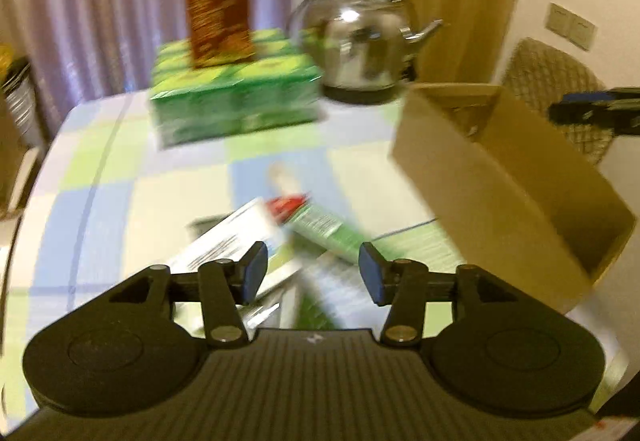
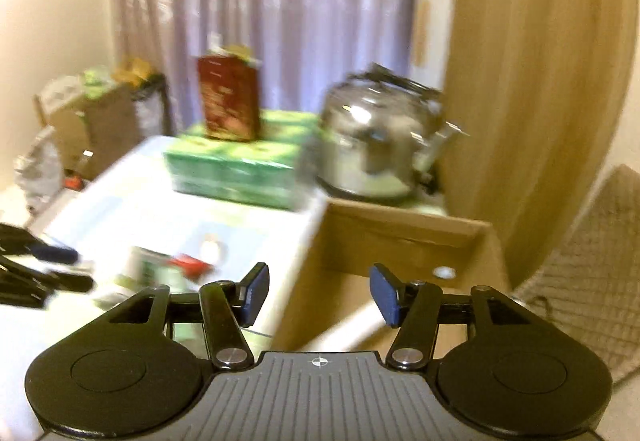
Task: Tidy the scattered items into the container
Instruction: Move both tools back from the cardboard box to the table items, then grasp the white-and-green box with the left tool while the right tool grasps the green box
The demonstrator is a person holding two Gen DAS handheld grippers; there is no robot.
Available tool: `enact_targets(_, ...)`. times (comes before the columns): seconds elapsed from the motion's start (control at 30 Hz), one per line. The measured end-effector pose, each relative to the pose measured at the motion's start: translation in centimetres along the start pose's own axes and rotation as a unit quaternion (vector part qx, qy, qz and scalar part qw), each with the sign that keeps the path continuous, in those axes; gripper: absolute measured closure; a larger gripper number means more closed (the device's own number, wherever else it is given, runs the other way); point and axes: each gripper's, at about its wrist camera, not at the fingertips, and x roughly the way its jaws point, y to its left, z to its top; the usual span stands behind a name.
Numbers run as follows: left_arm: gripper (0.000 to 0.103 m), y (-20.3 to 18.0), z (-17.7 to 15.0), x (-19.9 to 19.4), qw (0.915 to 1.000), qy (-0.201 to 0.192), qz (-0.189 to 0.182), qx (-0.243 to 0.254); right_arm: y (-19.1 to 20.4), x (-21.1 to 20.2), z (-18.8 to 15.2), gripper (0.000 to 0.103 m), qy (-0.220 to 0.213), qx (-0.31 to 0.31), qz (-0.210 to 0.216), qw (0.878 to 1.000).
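Grippers hover over a checked tablecloth (image 1: pixel 120 177), both blurred by motion. Left gripper (image 1: pixel 313 268) gapes wide and empty above scattered cartons (image 1: pixel 228 237) and a green tube (image 1: pixel 324 227) near the table's near edge. Right gripper (image 2: pixel 319 293), likewise spread and holding nothing, hangs at the rim of the open cardboard box (image 2: pixel 404 241) on the right side. Kettle (image 1: pixel 360 41) and green pack (image 1: pixel 236 101) line the far edge.
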Motion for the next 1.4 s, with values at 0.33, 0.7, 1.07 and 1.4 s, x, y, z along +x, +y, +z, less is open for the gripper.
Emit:
enact_targets(0.33, 0.051, 7.1, -4.3, -2.1, 0.9989, 0.019, 0.024, -0.036, 11.4, 2.7, -1.6, 0.038, -0.004, -0.024, 0.08, 0.996)
enact_targets(0.7, 0.045, 10.0, -5.1, -0.4, 0.9966, 0.033, 0.072, 0.022, 14.3, 8.9, -5.7, 0.035, 0.049, -0.016, 0.09, 0.995)
enact_targets(1.07, 0.043, 10.0, -5.2, 2.5, 0.9973, 0.059, 0.042, 0.011, 12.9, 12.0, -7.1, 0.032, 0.095, -0.003, 0.075, 0.993)
enact_targets(1.4, 0.042, 6.2, -4.9, 4.2, 0.9971, 0.074, -0.015, 0.013, 12.0, 15.3, -6.4, 0.032, 0.11, -0.006, 0.07, 0.991)
